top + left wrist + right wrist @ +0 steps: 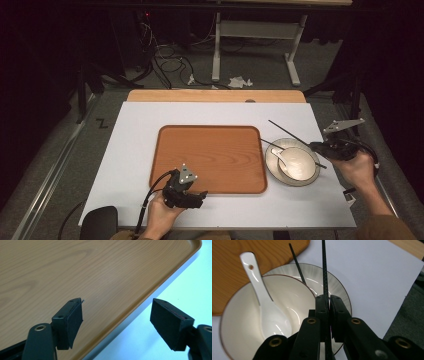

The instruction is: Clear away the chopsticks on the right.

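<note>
My right gripper (328, 298) pinches one thin, stiff, slippery chopstick (324, 267) mid-shaft above the bowl (242, 322) by the surface's right edge; its mate (297, 263) probably rests on the rim. Left fingers (72, 322) gape wide, empty.

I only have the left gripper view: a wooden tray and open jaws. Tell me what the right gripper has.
Observer: The right gripper is shut on one black chopstick, held above the bowl.
Operator: Report where the other one is.
Observer: The second chopstick lies with its near end on the plate under the bowl, pointing toward the tray.
Operator: Tell me what is in the bowl.
Observer: A white spoon lies in it, handle over the rim on the tray side.
</note>
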`<action>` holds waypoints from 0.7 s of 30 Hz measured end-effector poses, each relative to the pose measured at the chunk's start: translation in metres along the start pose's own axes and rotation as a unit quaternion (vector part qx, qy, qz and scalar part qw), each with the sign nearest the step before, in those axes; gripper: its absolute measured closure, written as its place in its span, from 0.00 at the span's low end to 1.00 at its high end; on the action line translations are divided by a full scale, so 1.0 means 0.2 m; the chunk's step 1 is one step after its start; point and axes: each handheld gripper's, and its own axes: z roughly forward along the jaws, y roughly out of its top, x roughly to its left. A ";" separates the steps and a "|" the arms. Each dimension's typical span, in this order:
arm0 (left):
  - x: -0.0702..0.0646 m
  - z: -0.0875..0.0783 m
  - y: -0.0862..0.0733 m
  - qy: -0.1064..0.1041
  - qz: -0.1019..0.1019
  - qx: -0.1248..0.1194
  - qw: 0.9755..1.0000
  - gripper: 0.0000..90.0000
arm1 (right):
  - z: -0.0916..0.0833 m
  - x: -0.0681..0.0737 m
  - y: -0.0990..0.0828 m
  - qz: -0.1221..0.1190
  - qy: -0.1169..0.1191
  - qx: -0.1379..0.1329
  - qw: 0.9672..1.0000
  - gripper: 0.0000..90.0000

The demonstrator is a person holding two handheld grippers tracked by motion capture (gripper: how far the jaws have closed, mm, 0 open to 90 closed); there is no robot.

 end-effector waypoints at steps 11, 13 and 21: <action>-0.01 0.03 0.05 -0.017 0.018 -0.004 1.000 0.29 | -0.12 0.24 0.06 -0.027 0.011 -0.037 0.999 0.96; -0.01 0.04 0.05 -0.017 0.019 -0.006 1.000 0.29 | -0.12 0.28 0.07 -0.024 0.013 -0.039 0.999 0.96; -0.02 0.05 0.07 -0.024 0.029 -0.008 0.999 0.29 | -0.11 0.41 0.07 -0.016 0.026 -0.042 0.999 0.96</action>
